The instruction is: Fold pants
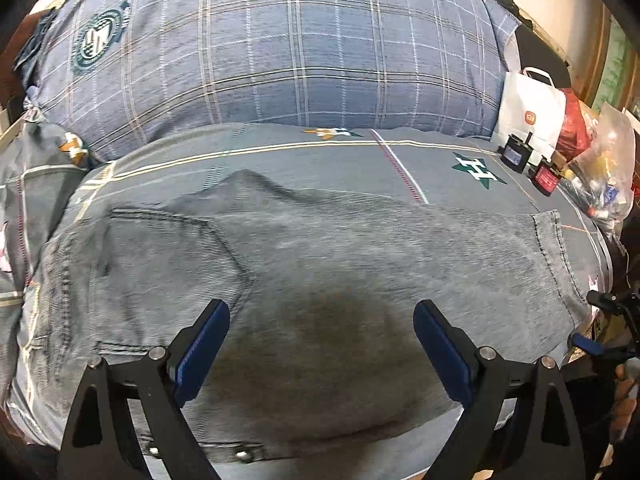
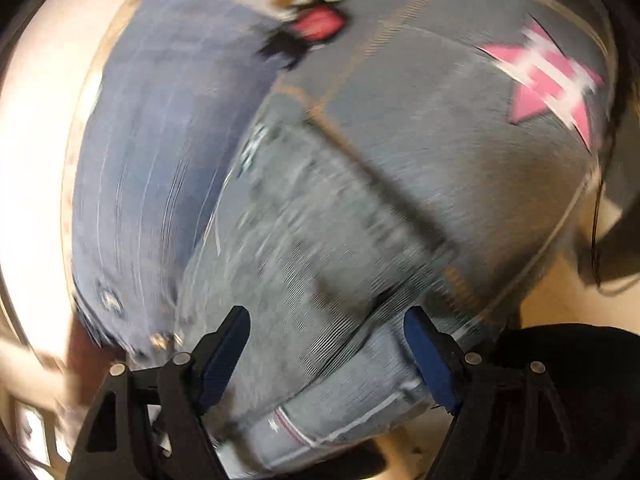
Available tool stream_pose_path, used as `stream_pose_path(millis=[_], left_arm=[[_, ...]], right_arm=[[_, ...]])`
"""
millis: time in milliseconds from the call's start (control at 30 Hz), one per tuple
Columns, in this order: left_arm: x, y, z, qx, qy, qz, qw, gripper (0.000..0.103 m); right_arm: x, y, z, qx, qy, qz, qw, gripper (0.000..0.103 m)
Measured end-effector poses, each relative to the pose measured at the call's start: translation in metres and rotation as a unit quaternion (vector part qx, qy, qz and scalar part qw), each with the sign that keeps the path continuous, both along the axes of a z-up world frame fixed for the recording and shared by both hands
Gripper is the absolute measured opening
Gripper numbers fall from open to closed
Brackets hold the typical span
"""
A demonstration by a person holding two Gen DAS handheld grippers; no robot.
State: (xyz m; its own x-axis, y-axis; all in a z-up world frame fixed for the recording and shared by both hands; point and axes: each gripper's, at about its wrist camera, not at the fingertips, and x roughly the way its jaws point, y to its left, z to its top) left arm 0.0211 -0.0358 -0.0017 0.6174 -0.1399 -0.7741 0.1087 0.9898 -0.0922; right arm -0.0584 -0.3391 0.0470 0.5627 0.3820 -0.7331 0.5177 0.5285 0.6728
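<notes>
The faded grey-blue denim pants (image 1: 320,280) lie spread across the bed, on a grey bedsheet printed with stars (image 1: 440,160), in front of a blue plaid quilt (image 1: 280,48). In the left wrist view the waistband with its metal rivets sits at the near edge and a leg hem (image 1: 556,256) lies at the right side.

The left tongs (image 1: 322,344) stand wide above the middle of the pants, with nothing between the blue pads. The right tongs (image 2: 326,354) also stand wide and hold nothing; their view is heavily blurred, so exact contact cannot be judged.

Judged step: positioning both tongs for the next fold.

Procedure for a clean fold:
1. Bring each of the tongs to an edge of the denim, not the flat middle (a flat layer gives the pads nothing to bite).
2. Close on all layers at once.
3. Lift both sides evenly, carry the fabric over, and align hem to waistband.
4. Keep clear of the white paper bag (image 1: 528,112) and small boxes at the bed's right.
</notes>
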Motion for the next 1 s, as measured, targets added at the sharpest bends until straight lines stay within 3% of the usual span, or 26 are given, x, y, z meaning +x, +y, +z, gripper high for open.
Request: stream_pose_path(millis=[133,267,433,500,567,600,633,700,833,933,967,1000], left_arm=[[0.008,-0.018,-0.003,-0.007,0.012,-0.007,0.9999,0.094],[0.011,-0.034,-0.008,0.000,0.018,-0.015,0.9997,0.094],[0.016,-0.065,-0.015,0.007,0.025,-0.040,0.9988,0.094],[0.017,-0.082,-0.022,0.037,0.022,-0.055,0.9976,0.094],[0.023,-0.106,-0.046,0.114,0.053,-0.079,0.9889,0.094],[0.022,-0.112,-0.052,0.135,0.048,-0.084,0.9861,0.096],[0.018,-0.112,-0.049,0.135,0.030,-0.085,0.9868,0.096],[0.015,-0.113,-0.043,0.145,0.038,-0.090,0.9846,0.096],[0.003,-0.107,-0.023,0.122,0.003,-0.084,0.9890,0.096],[0.007,-0.117,-0.052,0.170,0.043,-0.114,0.9779,0.100],[0.003,-0.116,-0.050,0.169,0.014,-0.110,0.9793,0.103],[0.003,-0.117,-0.050,0.178,0.017,-0.112,0.9775,0.103]], right_arm=[[0.006,-0.015,-0.012,0.026,0.007,-0.017,1.000,0.082],[0.006,-0.027,-0.015,0.020,0.003,-0.027,0.999,0.081],[0.015,-0.029,-0.011,-0.011,0.016,-0.027,0.999,0.065],[0.015,-0.028,-0.013,-0.022,0.019,-0.019,0.999,0.061],[0.015,-0.029,-0.014,-0.032,0.020,-0.014,0.999,0.056],[0.015,-0.029,-0.014,-0.038,0.024,-0.012,0.999,0.051],[0.013,-0.029,-0.012,-0.045,0.026,-0.008,0.999,0.046],[0.014,-0.026,-0.009,-0.070,0.031,0.007,0.997,0.039],[0.016,-0.023,-0.006,-0.097,0.032,0.030,0.994,0.034],[0.017,-0.018,0.001,-0.120,0.033,0.042,0.991,0.033],[0.017,-0.017,0.003,-0.125,0.033,0.045,0.991,0.032],[0.018,-0.016,0.008,-0.134,0.032,0.048,0.989,0.032]])
